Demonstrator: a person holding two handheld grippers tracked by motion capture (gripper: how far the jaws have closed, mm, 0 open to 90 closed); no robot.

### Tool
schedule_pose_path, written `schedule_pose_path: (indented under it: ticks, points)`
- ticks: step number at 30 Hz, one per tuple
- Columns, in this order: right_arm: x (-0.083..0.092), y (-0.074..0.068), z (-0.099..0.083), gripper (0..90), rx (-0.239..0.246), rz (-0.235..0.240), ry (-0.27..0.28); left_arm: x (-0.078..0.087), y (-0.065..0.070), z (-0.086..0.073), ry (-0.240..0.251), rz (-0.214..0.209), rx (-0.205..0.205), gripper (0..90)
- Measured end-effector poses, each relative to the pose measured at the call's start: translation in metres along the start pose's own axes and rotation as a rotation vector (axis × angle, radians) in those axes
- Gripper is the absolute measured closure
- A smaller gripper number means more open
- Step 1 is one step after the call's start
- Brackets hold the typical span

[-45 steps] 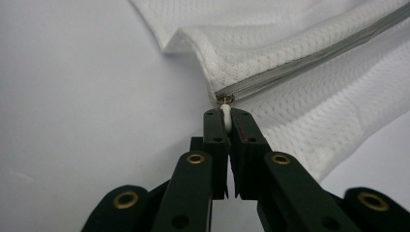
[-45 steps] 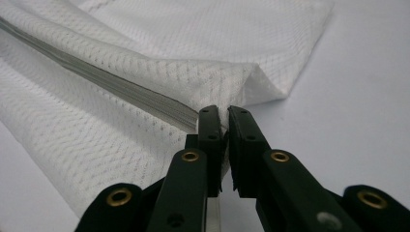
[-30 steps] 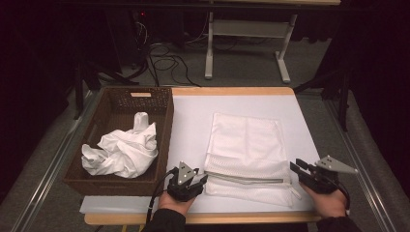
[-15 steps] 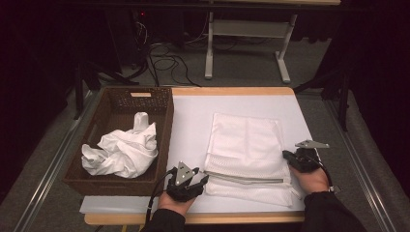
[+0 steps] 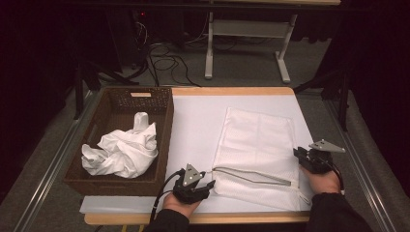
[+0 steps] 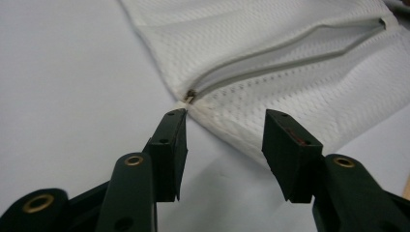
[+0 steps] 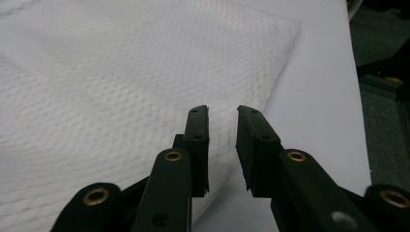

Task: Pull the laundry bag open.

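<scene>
- At table left: one dark woven basket [image 5: 165, 126], holding one crumpled white cloth [image 5: 123, 151]; the cloth lies within the walls, a peak of it rising toward the far end.
- On the white table surface [image 5: 196, 123], right of the basket: one white mesh bag [image 5: 258, 140], lying flat, its long side running away from the person. Its zipper opening [image 5: 251, 176] runs across the near end and is partly parted; inside of the bag not visible.
- Count: one basket, one cloth, one mesh bag, two grippers.
- Left gripper [image 5: 207, 183]: at the bag's near left corner. Jaws stand moderately apart; the left gripper view shows one jaw tip beside the zipper's end [image 6: 191, 95], nothing clamped.
- Right gripper [image 5: 298, 153]: at the bag's right edge, about midway along. Jaws have just been opening slightly and stand with a narrow gap; the right gripper view shows the bag's edge [image 7: 251, 104] beyond them, no fabric pinched.
- Surroundings: cables [image 5: 162, 60] and a grey table frame [image 5: 241, 34] on the floor beyond the table. Nothing lies between basket and bag.
</scene>
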State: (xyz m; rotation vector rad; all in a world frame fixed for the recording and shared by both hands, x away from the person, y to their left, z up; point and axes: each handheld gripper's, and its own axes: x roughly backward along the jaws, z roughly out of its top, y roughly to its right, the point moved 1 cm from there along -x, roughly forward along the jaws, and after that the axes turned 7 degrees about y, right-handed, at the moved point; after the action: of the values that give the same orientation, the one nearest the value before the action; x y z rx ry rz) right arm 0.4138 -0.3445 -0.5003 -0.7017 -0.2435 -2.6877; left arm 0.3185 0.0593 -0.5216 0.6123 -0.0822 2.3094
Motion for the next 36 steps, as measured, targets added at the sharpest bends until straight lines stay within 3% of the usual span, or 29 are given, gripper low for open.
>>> schedule_pose_path:
  ticks: [3, 5, 7, 10, 13, 18, 21, 26, 30, 35, 36]
  points:
    - [0.014, -0.009, -0.001, 75.8, -0.002, 0.028, 0.037, -0.006, 0.007, -0.001, -0.033, -0.033, -0.015, 52.9]
    - [0.025, -0.015, -0.002, 76.3, 0.001, 0.04, 0.057, -0.01, 0.011, -0.003, -0.064, -0.032, -0.026, 58.2]
    - [0.036, -0.021, -0.003, 76.4, 0.004, 0.05, 0.076, -0.012, 0.011, -0.004, -0.096, -0.026, -0.035, 69.0]
    - [0.048, -0.028, -0.005, 76.4, 0.009, 0.066, 0.095, -0.011, 0.011, -0.004, -0.108, -0.001, -0.04, 87.8]
    - [0.057, -0.034, -0.01, 76.5, 0.006, 0.084, 0.099, -0.006, 0.007, -0.004, -0.112, 0.039, -0.049, 89.4]
    - [0.069, -0.043, -0.013, 75.1, 0.005, 0.108, 0.113, 0.006, -0.009, -0.005, -0.084, 0.083, -0.016, 89.1]
    - [0.072, -0.047, -0.014, 68.7, 0.009, 0.123, 0.12, 0.01, -0.012, -0.003, -0.04, 0.088, 0.012, 82.5]
    - [0.077, -0.054, -0.014, 51.7, 0.016, 0.145, 0.134, 0.014, -0.007, 0.002, 0.034, 0.116, -0.029, 57.3]
    - [0.078, -0.06, -0.015, 39.7, 0.01, 0.184, 0.14, 0.019, -0.002, 0.008, 0.099, 0.151, -0.066, 45.9]
    - [0.079, -0.068, -0.014, 21.8, 0.011, 0.209, 0.154, 0.025, 0.0, 0.013, 0.134, 0.169, -0.085, 32.8]
    - [0.079, -0.068, -0.014, 21.8, 0.011, 0.209, 0.154, 0.027, 0.0, 0.016, 0.142, 0.169, -0.083, 32.8]
